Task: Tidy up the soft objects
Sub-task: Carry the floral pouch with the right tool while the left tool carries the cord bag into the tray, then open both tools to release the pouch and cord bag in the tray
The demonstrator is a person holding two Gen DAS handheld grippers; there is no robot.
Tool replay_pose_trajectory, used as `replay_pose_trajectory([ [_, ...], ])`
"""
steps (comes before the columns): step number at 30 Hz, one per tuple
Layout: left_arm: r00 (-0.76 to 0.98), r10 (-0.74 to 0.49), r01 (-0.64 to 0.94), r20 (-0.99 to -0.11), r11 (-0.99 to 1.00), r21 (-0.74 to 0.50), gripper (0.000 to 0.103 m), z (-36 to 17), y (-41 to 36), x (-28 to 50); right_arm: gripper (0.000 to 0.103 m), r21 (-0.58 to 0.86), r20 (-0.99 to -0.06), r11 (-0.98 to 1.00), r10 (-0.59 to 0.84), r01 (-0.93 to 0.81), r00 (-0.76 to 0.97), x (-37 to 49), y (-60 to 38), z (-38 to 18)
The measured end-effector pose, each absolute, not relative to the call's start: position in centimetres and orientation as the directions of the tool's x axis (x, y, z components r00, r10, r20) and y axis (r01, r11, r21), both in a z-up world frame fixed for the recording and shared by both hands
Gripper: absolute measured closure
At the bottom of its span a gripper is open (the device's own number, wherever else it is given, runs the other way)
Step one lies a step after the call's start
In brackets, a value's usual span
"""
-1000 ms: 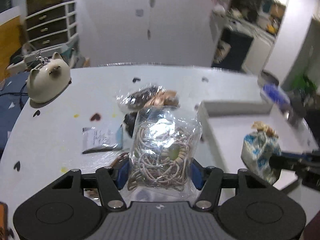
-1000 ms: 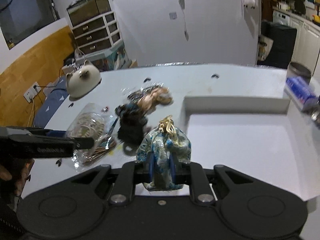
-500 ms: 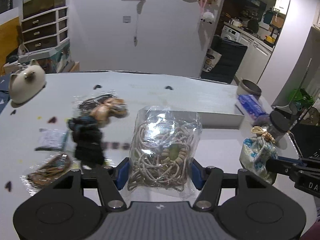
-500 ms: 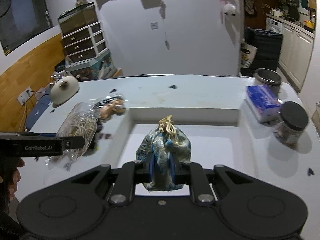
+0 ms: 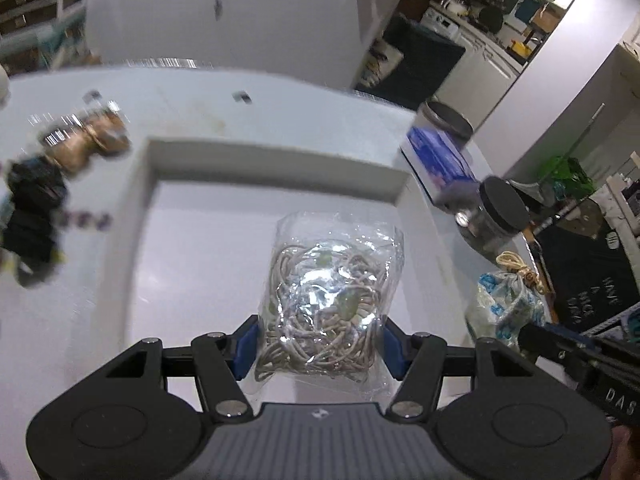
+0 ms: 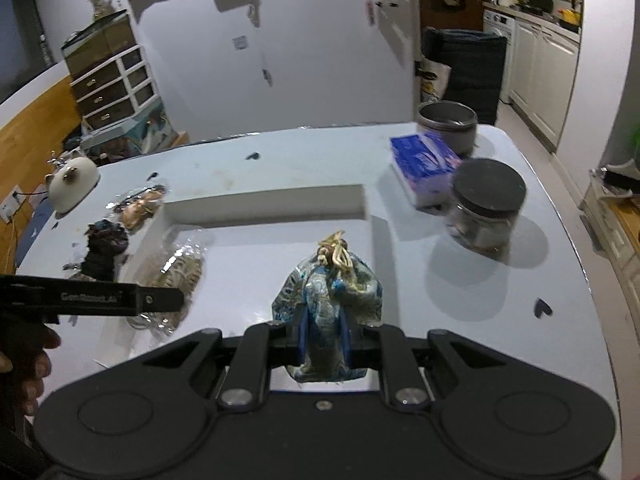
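My left gripper (image 5: 318, 346) is shut on a clear plastic bag of beige cords (image 5: 332, 300) and holds it over the white tray (image 5: 276, 164). My right gripper (image 6: 324, 340) is shut on a blue patterned drawstring pouch (image 6: 328, 292) with a tan cord knot, also over the tray (image 6: 268, 202). The pouch shows at the right of the left wrist view (image 5: 508, 300). The cord bag and left gripper show at the left of the right wrist view (image 6: 176, 276). A black fabric bundle (image 6: 104, 248) and a bag of brown items (image 6: 140, 208) lie on the table left of the tray.
A blue tissue pack (image 6: 424, 160), a black-lidded glass jar (image 6: 486, 208) and a grey pot (image 6: 448, 124) stand right of the tray. A white cat-shaped figure (image 6: 72, 184) sits at the table's far left. The table's right edge is close.
Both grippers have moved right with their loads, from over the table beside the loose items to over the tray. The loose items now sit further left in view.
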State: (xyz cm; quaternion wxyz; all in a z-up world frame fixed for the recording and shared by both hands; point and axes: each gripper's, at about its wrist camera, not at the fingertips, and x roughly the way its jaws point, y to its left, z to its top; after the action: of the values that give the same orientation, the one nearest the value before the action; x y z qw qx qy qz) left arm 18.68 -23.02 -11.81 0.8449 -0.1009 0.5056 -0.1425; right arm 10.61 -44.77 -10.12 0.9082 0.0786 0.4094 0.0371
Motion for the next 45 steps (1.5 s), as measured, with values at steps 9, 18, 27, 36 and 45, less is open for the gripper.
replay_pose_trajectory([
  [9,0.292,-0.382,-0.048,-0.877,0.91,-0.413,0.042,-16.9,-24.1,20.7,0.086,0.186,-0.784,0.98,0.188,-0.065,0.591,12.6,-44.9,-12.4],
  [18,0.26,-0.417,-0.125,-0.871,0.88,-0.459,0.02,-18.3,-23.2,21.2,0.086,0.187,-0.838,0.973,0.229,-0.134,0.496,15.3,-43.7,-15.3],
  [27,0.288,-0.369,-0.135,-0.884,0.898,-0.419,0.05,-18.8,-22.6,23.0,0.067,0.227,-0.851,0.966,0.258,-0.122,0.457,15.3,-44.6,-15.7],
  [36,0.214,-0.411,-0.063,-0.886,0.899,-0.433,0.054,-19.4,-24.1,22.9,0.085,0.229,-0.885,0.969,0.248,-0.095,0.394,15.9,-44.5,-17.1],
  [45,0.248,-0.414,0.0,-0.876,0.904,-0.428,0.053,-18.2,-24.2,21.8,0.084,0.222,-0.87,0.972,0.233,-0.077,0.435,15.2,-44.9,-16.2],
])
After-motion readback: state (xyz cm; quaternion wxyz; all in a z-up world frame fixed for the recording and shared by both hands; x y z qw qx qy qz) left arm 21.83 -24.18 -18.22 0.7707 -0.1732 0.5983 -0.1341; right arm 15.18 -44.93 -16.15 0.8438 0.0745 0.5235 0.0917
